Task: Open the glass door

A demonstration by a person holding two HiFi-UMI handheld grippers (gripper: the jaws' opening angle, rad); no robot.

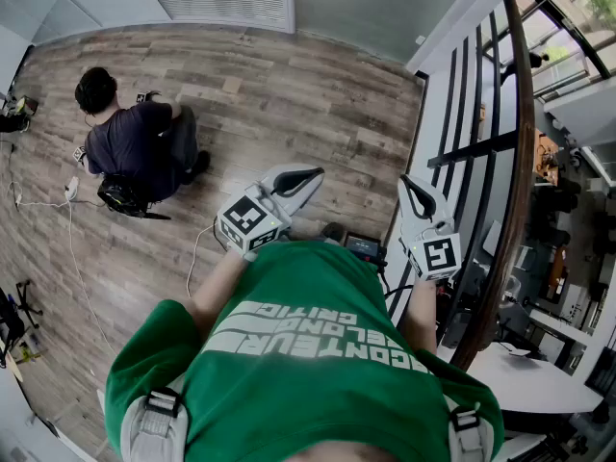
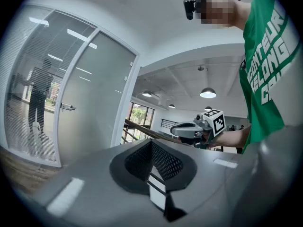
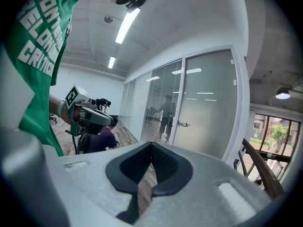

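Far left on the wood floor (image 1: 289,94), a person in dark clothes (image 1: 135,147) crouches, well apart from the wearer and off to one side of any path forward.

Next comes the left tongs (image 1: 304,177), held out at waist height in front of the wearer's green shirt (image 1: 308,354). Its jaws are pressed together with nothing between them, which suits a tool held ready, not one at work. Its own view shows what it faces: the glass door (image 2: 97,103), a frosted panel in a white frame. The door looks closed, and a small lever handle (image 2: 67,107) sits at the panel's left edge. Door and tongs are well apart.

To the right, the right tongs (image 1: 414,189) is held alongside at much the same height, its jaws likewise fully closed and empty. In the right gripper view the same door stands right of centre, again far off.

Both pairs being closed, roughly level and side by side reads as an approach posture. Neither has been opened to take the handle, so the task seems barely begun. The next move likely calls for getting close and parting one pair of jaws around that lever.

Far right, the railing (image 1: 515,162) edges the landing, and the right tongs sits just inside it, probably to keep clear of the bars.
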